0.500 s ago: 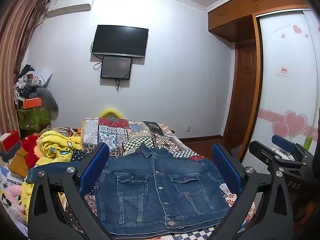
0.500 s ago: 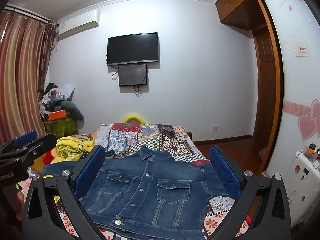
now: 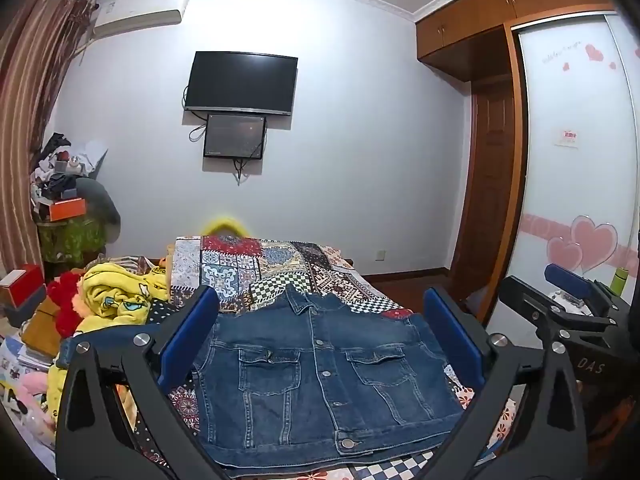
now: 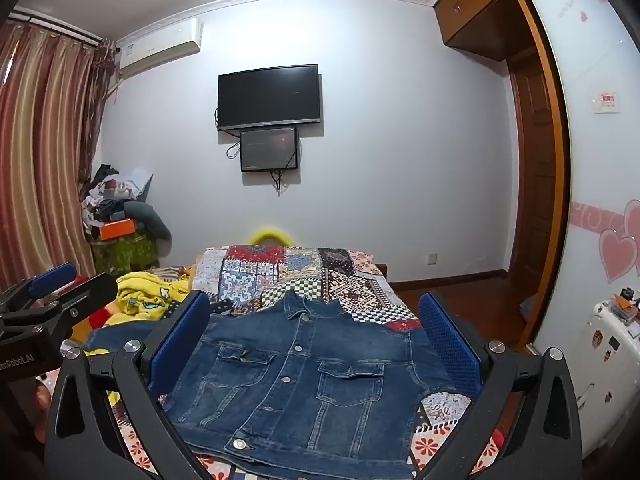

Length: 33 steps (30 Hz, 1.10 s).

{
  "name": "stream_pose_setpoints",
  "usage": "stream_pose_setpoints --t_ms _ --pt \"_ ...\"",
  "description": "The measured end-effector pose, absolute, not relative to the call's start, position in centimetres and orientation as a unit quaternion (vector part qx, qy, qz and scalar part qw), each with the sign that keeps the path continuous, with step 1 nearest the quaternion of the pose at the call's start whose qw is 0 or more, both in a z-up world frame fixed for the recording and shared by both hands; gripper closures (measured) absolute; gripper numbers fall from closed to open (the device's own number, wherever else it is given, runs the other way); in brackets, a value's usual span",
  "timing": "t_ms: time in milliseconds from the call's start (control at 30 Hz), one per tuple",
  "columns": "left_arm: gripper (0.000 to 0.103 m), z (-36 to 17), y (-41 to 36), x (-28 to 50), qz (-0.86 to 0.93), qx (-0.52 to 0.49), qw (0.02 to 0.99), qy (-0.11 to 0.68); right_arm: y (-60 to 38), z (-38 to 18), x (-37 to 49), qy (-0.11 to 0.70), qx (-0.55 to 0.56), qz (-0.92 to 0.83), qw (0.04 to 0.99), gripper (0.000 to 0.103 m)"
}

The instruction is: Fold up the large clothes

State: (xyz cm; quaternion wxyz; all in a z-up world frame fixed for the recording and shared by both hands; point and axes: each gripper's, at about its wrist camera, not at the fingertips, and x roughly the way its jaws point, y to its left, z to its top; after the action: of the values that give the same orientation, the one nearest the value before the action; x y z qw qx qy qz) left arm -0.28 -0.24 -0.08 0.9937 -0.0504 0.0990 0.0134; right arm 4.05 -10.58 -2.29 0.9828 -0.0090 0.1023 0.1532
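Note:
A blue denim jacket (image 3: pixel 320 376) lies flat and buttoned on the bed, collar towards the far wall, hem nearest me. One sleeve (image 3: pixel 100 340) stretches out to the left. My left gripper (image 3: pixel 320 294) hovers above the near part of the jacket, blue pads (image 3: pixel 188 336) wide apart, nothing between them. The right gripper (image 4: pixel 314 298) hangs over the same jacket (image 4: pixel 312 376), open and holding nothing. Each gripper shows in the other's view: the right one (image 3: pixel 568 300) at the right edge, the left one (image 4: pixel 52 292) at the left edge.
The bed wears a patchwork cover (image 3: pixel 272 268). A yellow blanket and soft toys (image 3: pixel 116 296) are piled on its left side. A wardrobe with a sliding door (image 3: pixel 576 200) stands on the right, a white suitcase (image 4: pixel 608 360) beside it. A cluttered stand (image 4: pixel 120 220) fills the far left corner.

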Motion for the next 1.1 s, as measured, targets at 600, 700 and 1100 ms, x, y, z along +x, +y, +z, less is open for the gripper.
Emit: stream_pose_setpoints --t_ms 600,700,1100 --pt "0.000 -0.15 -0.11 -0.50 0.010 -0.051 0.994 0.100 -10.93 -2.44 4.29 0.107 -0.004 0.152 0.983 0.000" --pt "0.000 -0.04 -0.23 -0.37 0.007 -0.050 0.994 0.101 -11.00 -2.36 4.32 0.106 -0.004 0.153 0.983 0.000" --pt "0.000 -0.10 -0.19 -0.15 0.010 -0.045 0.994 0.103 -11.12 -2.47 4.35 0.108 -0.001 0.151 0.983 0.000"
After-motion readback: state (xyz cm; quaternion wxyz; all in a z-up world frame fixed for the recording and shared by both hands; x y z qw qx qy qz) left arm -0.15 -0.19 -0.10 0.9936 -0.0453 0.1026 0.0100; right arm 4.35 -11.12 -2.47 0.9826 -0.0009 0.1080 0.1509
